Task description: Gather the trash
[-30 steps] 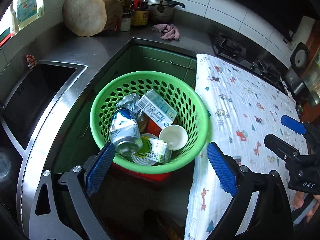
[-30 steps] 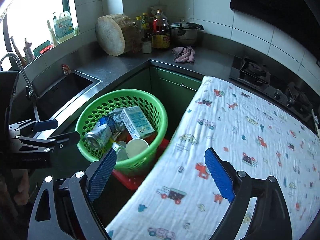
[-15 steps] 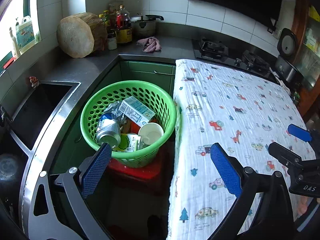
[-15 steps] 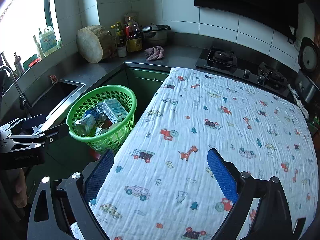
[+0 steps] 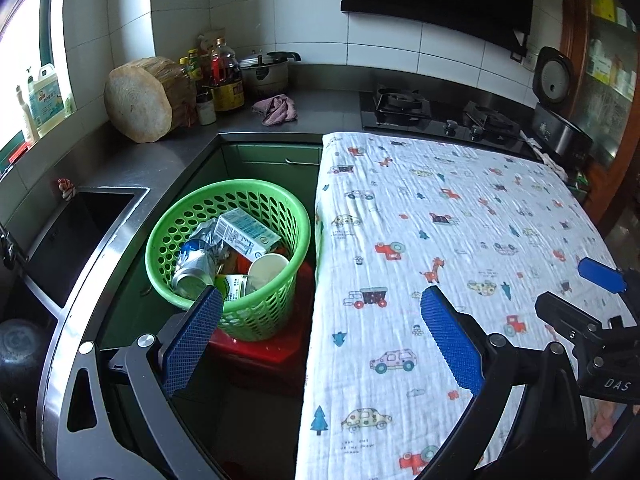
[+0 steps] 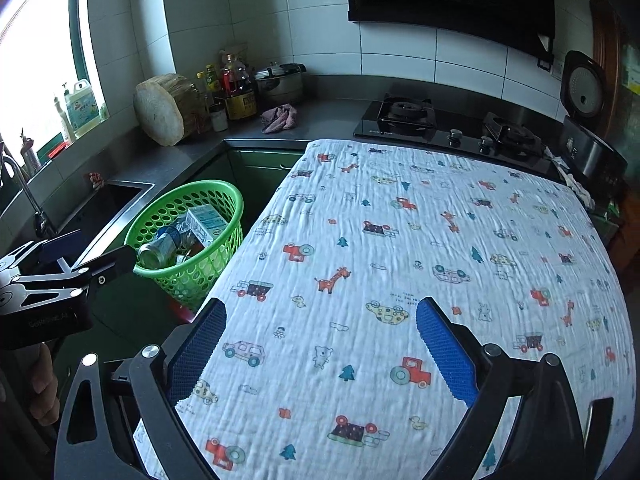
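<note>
A green basket point(image 5: 256, 320) stands on a red stool point(image 5: 264, 350) left of the table, also in the right wrist view point(image 6: 224, 200). It holds a drink can point(image 5: 194, 270), a milk carton point(image 5: 246, 234), a paper cup point(image 5: 267, 268) and a small green carton point(image 5: 232, 285). My left gripper point(image 5: 320, 320) is open and empty, above and in front of the basket at the table's left edge. My right gripper point(image 6: 320, 332) is open and empty above the printed cloth point(image 6: 420, 256) that covers the table.
A steel counter with a sink point(image 5: 68, 236) runs along the left. A wooden block point(image 5: 140, 102), bottles point(image 5: 224, 80), a pot point(image 5: 264, 72) and a pink rag point(image 5: 278, 110) stand at the back. A gas hob point(image 6: 448, 124) and a rice cooker point(image 6: 588, 120) are at the back right.
Both grippers have pulled back and up from the basket, which now looks smaller and further off. The right gripper has swung right over the cloth. Both stay open and empty.
</note>
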Action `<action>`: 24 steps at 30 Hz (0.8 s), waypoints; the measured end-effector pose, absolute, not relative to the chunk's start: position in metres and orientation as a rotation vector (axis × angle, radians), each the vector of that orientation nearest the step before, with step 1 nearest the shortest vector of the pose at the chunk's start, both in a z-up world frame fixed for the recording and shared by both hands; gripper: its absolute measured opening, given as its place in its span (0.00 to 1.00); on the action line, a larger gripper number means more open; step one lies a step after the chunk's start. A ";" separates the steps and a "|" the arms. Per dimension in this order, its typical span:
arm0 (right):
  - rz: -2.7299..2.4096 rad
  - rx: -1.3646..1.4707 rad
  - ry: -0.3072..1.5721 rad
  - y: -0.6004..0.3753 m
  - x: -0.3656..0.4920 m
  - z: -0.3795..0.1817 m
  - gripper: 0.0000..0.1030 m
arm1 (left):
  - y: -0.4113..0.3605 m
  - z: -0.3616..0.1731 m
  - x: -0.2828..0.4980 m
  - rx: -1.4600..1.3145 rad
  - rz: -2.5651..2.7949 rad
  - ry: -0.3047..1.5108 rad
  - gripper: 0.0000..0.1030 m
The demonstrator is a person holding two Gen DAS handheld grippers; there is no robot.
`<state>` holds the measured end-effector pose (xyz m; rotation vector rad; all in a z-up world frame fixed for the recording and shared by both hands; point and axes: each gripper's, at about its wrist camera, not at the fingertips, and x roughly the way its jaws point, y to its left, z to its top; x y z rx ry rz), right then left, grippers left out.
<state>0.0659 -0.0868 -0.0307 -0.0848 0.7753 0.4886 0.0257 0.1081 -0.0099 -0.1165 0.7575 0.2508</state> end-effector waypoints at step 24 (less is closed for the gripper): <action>0.471 -0.060 0.755 -0.099 0.061 -0.023 0.91 | 0.094 -0.010 0.019 -0.036 0.298 0.747 0.95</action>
